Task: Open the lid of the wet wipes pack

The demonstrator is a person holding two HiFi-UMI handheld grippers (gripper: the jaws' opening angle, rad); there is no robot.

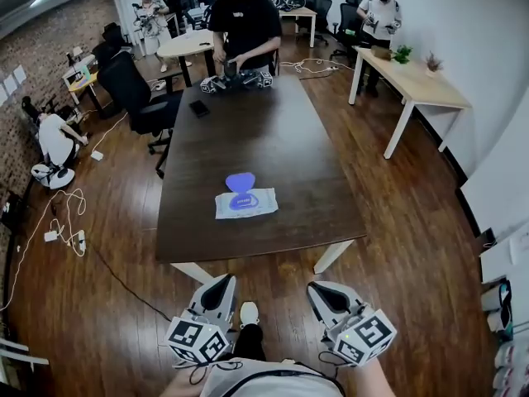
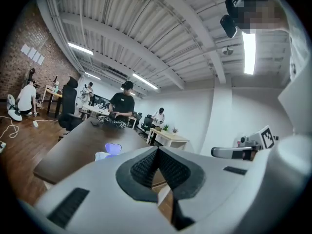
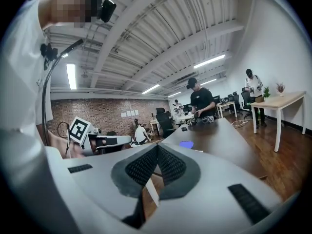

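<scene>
Both white hand-held grippers are held low and close to the person's body, side by side and apart, and are pointed forward and roughly level towards the long dark wooden desk (image 1: 273,131). Their cubes with square markers are turned back towards the person.

The left hand-held gripper (image 1: 221,286) is seen in its own view (image 2: 158,152) with its black ribbed pads brought together at the tips, and nothing is held between them. The right hand-held gripper (image 1: 319,289) is likewise closed fully (image 3: 157,147) and empty. Both are kept over the brown wooden floor (image 1: 397,246), well short of the desk's near edge.

The flat white wet wipes pack (image 1: 245,203) lies on the desk near that near edge, well apart from both grippers. Its rounded purple lid (image 1: 240,181) is seen flipped up at the pack's far side — the same purple shape is visible just above the left gripper's body (image 2: 113,148) and beyond the right one (image 3: 186,144).

At the desk's far end a person in a black shirt (image 1: 244,19) is standing.
</scene>
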